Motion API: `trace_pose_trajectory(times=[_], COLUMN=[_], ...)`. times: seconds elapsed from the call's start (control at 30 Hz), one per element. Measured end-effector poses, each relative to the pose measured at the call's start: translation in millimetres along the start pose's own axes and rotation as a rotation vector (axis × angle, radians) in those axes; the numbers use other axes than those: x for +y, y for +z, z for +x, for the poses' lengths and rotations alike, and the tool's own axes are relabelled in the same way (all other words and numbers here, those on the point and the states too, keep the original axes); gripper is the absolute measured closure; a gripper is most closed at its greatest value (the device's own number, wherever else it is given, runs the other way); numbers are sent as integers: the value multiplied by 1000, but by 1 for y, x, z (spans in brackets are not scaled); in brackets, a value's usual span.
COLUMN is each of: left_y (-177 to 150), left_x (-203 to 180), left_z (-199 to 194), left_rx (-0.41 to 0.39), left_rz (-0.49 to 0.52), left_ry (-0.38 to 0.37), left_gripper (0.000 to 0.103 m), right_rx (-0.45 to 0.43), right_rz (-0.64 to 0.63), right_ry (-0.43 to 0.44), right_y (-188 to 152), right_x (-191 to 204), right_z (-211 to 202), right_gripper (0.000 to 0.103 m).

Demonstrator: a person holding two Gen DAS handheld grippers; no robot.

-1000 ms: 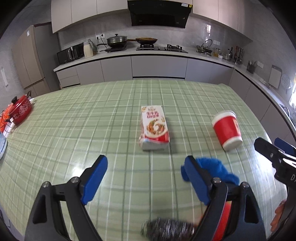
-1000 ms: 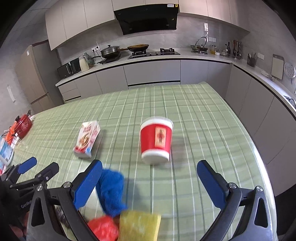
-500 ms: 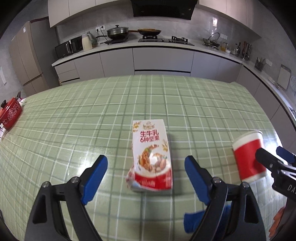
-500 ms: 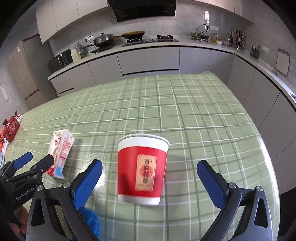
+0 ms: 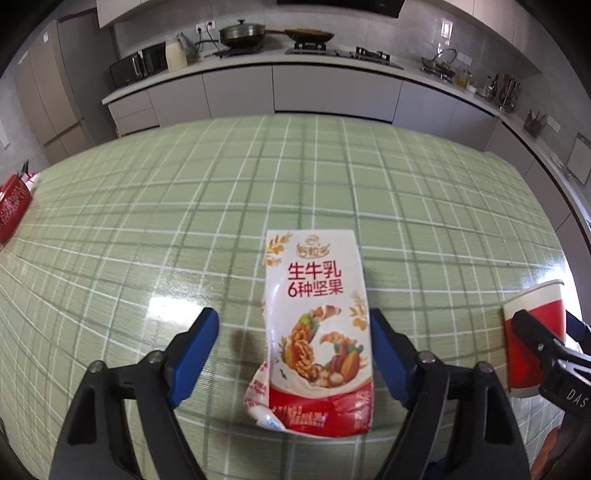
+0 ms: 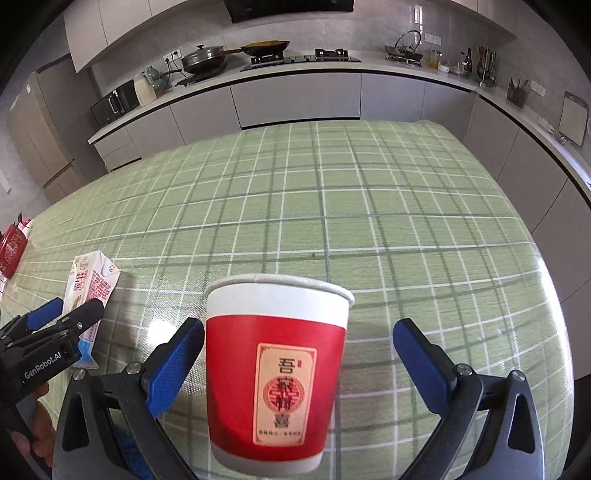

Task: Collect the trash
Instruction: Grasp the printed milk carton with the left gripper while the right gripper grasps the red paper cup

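Observation:
A crumpled white and red milk carton (image 5: 316, 332) lies flat on the green checked table (image 5: 184, 206). My left gripper (image 5: 293, 328) is open, its blue pads on either side of the carton's near half, right pad close to the carton's edge. A red paper cup (image 6: 275, 373) with a white rim lies on its side. My right gripper (image 6: 299, 343) is open around the cup, left pad almost touching it. The cup shows at the right edge of the left wrist view (image 5: 535, 332), the carton at the left of the right wrist view (image 6: 90, 288).
A red pot (image 5: 11, 206) stands at the table's left edge. The table's right edge (image 6: 546, 280) drops off close to the cup. Kitchen counters with cookware (image 5: 240, 33) run along the back wall. A blue cloth (image 6: 127, 448) lies below my right gripper.
Both grippers have moved forward and down: the carton now lies between the left pads and the cup between the right pads. The cloth and scrubber have dropped out of the left view.

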State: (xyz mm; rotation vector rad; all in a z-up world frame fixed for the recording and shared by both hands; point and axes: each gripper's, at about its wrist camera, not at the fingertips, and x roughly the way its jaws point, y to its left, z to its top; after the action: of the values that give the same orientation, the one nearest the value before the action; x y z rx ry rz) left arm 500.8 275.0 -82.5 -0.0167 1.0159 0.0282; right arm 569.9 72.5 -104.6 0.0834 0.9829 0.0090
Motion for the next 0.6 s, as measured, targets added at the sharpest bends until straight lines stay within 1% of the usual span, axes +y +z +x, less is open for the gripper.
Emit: trace_pose_trajectory(times=[0.03,0.1,0.17,0.2,0.27,0.3,0.33,0.37,0.47,0.6], left_y=[-1,-3,-5,-6,-9,-10,-11,-12,-12,-13], left_x=[0,1,-1,-1,-3,-4,-5,-6,-9,-9], left_z=[2,4,5,4,2,0,-1,-4,-14,-30], left_rx=[9,24,34,32,27,23,17,9,-25,-63], left_rz=[0,0,6,12,15,17,21,24,23,23], left_ry=[-4,-15,-17,-14,-18,-17,-15,-16,-15,-28], left_gripper=[30,39,44,48,49,51,52,53,54,54], right_rx=[1,3,9,10,16,23,22,19,9,-24], right_rz=[-1,-5,-15,-18,-19,-19,-21,-24,-6,-2], right_ry=[4,2,6,5,12,17,11,10,32,40], right_y=[-1,-2,-3,-4,-6,-7,-8,-8,-10,-9], right_x=[1,2,4,4,6,6,9,9,8,6], right_z=[2,3,6,7,8,10,9,9,8,-2], right_gripper=[0,0,0,2,14,25,31,34,35,36])
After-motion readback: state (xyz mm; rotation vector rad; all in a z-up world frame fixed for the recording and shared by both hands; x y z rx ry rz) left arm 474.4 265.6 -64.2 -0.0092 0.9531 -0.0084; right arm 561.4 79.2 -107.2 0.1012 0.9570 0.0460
